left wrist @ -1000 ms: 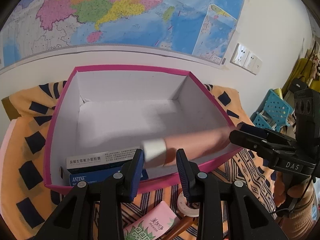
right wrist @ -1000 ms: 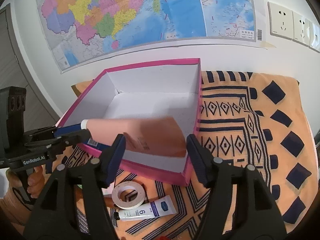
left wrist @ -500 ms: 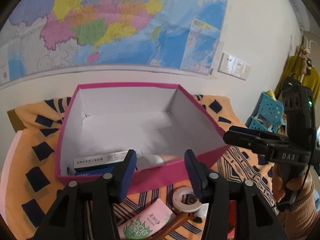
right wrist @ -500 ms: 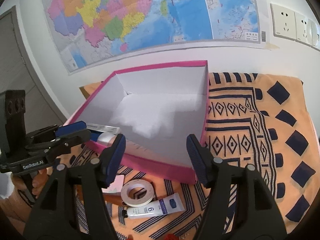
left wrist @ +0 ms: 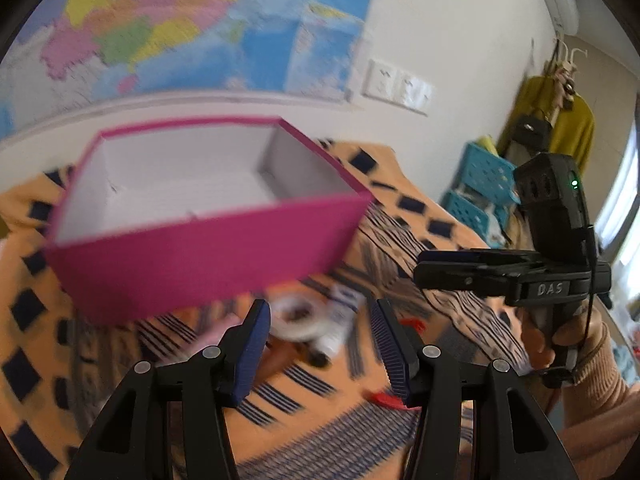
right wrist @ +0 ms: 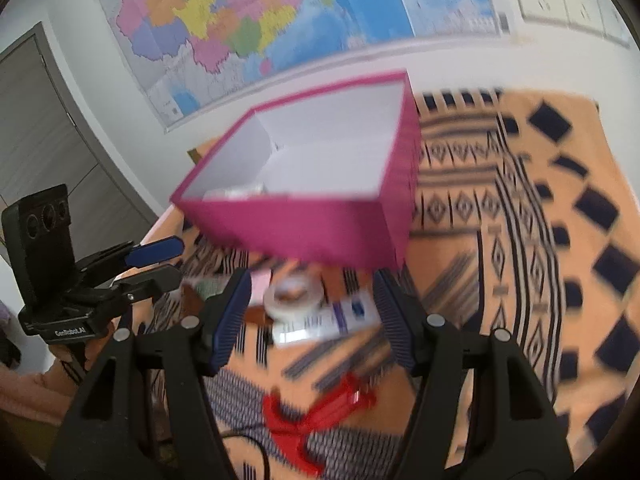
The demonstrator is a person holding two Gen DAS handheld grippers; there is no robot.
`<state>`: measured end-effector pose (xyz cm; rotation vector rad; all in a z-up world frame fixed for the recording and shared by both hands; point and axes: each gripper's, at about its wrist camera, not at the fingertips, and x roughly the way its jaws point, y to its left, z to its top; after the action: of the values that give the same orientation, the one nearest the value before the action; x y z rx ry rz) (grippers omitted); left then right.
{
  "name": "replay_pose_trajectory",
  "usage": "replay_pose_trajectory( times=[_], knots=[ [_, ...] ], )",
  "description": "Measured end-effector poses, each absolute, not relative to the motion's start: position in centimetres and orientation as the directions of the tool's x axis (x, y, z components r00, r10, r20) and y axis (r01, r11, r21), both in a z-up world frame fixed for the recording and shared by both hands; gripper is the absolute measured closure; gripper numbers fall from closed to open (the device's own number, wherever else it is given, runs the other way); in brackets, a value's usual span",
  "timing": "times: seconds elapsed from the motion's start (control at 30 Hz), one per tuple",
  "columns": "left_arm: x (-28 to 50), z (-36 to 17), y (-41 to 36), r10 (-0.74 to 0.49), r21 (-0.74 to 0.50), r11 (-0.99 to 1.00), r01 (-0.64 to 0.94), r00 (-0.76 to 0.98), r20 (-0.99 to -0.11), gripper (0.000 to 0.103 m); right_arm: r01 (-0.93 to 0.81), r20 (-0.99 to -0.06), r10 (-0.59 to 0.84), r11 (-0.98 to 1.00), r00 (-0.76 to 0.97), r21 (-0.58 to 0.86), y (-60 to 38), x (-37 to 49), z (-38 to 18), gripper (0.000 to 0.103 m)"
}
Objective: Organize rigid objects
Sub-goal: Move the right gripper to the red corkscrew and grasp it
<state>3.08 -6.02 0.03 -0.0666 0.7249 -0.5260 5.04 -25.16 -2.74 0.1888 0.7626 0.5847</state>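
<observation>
A pink box (left wrist: 200, 256) with white inside stands on the orange patterned cloth; it also shows in the right wrist view (right wrist: 320, 220), with items in its near left corner. In front of it lie a white tape roll (left wrist: 294, 316) (right wrist: 292, 294), a white and blue tube (right wrist: 340, 318) (left wrist: 338, 320), a pink packet (right wrist: 260, 282) and a red clip (right wrist: 316, 412). My left gripper (left wrist: 320, 344) is open and empty, low in front of the box. My right gripper (right wrist: 310, 316) is open and empty above the tape and tube.
The cloth (right wrist: 520, 240) covers the table to the right of the box. A wall with a map (right wrist: 280, 20) and sockets (left wrist: 398, 86) stands behind. Blue baskets (left wrist: 480, 192) and a hanging yellow garment (left wrist: 560, 120) are off to the right.
The pink tube was let go into the box. Both grippers have drawn back and down from the box toward the loose items on the cloth. Both views are blurred by motion.
</observation>
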Motion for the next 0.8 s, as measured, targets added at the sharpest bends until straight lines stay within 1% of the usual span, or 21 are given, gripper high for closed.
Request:
replay_pose_trajectory(
  times=[0.13,0.43,0.63,0.8],
  knots=[
    [2.7,-1.5,-7.4,-0.504,-0.257,0.852,0.456,0.578,-0.642,0.049,-0.4,-0.639,0.554,0.831,0.533,0.386,-25.6,3.6,-5.3,0.038],
    [2.3,-3.0,-9.5,-0.522,-0.264,0.831,0.489,0.524,-0.674,0.049,-0.313,-0.677,0.538,0.843,0.503,0.437,-26.9,1.9,-8.4,0.038],
    [2.1,-3.4,-9.6,-0.52,-0.261,0.83,0.493,0.513,-0.683,0.049,-0.308,-0.673,0.558,0.829,0.484,0.466,-25.9,2.2,-9.6,0.038],
    [2.1,-3.7,-9.4,-0.519,-0.272,0.833,0.482,0.509,-0.686,0.049,-0.304,-0.669,0.557,0.83,0.493,0.467,-25.2,2.6,-9.9,0.04]
  ],
)
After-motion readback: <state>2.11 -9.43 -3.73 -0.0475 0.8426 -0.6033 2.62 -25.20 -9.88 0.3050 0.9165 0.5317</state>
